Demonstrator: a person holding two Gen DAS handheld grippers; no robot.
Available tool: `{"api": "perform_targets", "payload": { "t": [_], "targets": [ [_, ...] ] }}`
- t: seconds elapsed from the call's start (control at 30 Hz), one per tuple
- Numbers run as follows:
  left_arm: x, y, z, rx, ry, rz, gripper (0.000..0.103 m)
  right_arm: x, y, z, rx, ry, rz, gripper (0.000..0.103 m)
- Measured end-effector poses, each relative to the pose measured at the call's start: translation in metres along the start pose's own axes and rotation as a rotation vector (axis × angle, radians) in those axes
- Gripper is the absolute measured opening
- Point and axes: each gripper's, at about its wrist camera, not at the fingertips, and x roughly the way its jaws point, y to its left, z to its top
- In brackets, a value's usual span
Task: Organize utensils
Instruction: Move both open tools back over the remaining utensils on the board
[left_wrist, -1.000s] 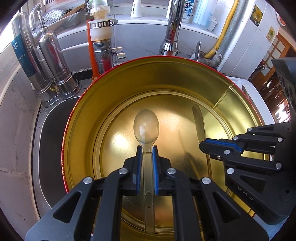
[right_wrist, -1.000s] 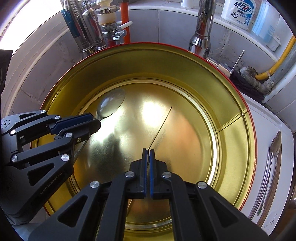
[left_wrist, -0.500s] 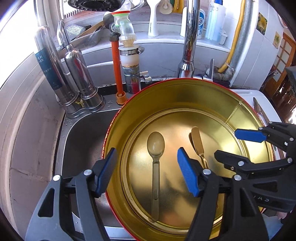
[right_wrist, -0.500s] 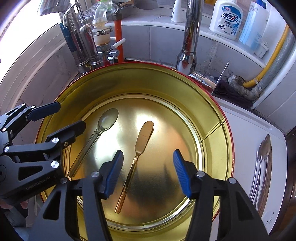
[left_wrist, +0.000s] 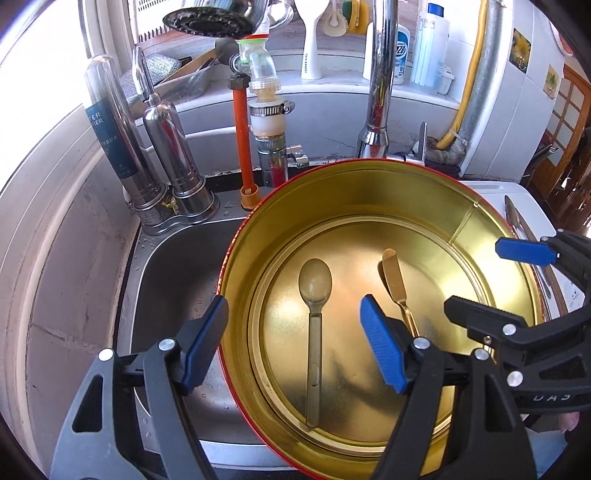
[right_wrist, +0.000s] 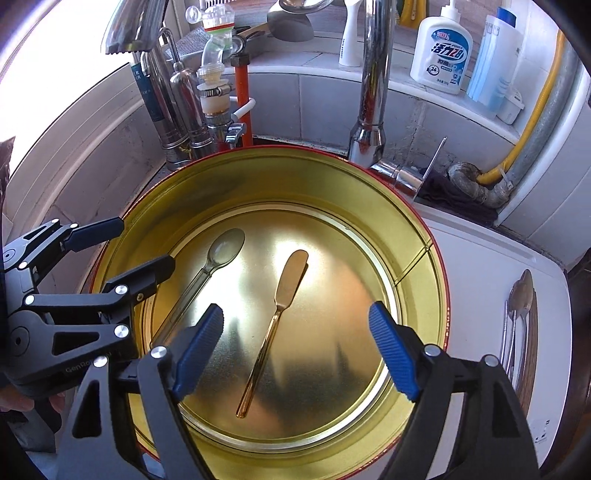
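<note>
At a kitchen sink (left_wrist: 177, 280), a gold tin (right_wrist: 332, 177) is holding a clear spoon (left_wrist: 314, 295) and gold butter knife (right_wrist: 284, 295), both grippers' (left_wrist: 293, 336) (right_wrist: 295, 350) fingers having just been opening, standing wide and empty above them.

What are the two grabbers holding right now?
Nothing. Both the left gripper and right gripper have just opened wide, and the clear spoon and gold butter knife lie loose in the round tin.
</note>
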Motion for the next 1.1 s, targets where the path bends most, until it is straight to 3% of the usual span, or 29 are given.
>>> {"api": "perform_targets", "payload": {
  "t": [0.2,0.43,0.63,0.77,1.1],
  "targets": [
    [-0.020,-0.026,0.004,0.028,-0.073,0.002,0.079,-0.033,-0.033,-0.005,0.049,-0.093,-0.007,0.093],
    [-0.041,-0.096,0.022,0.070,-0.130,-0.113,0.080,-0.067,-0.120,-0.029,0.170,-0.145,-0.037,0.093],
    [-0.041,-0.170,0.032,0.097,-0.125,-0.198,0.080,-0.079,-0.199,-0.066,0.255,-0.113,-0.077,0.093],
    [-0.035,-0.218,0.035,0.131,-0.108,-0.214,0.080,-0.081,-0.237,-0.087,0.276,-0.078,-0.099,0.093],
    [0.007,-0.296,0.031,0.235,-0.006,-0.237,0.080,-0.066,-0.288,-0.117,0.278,0.021,-0.150,0.093]
  ]
}}
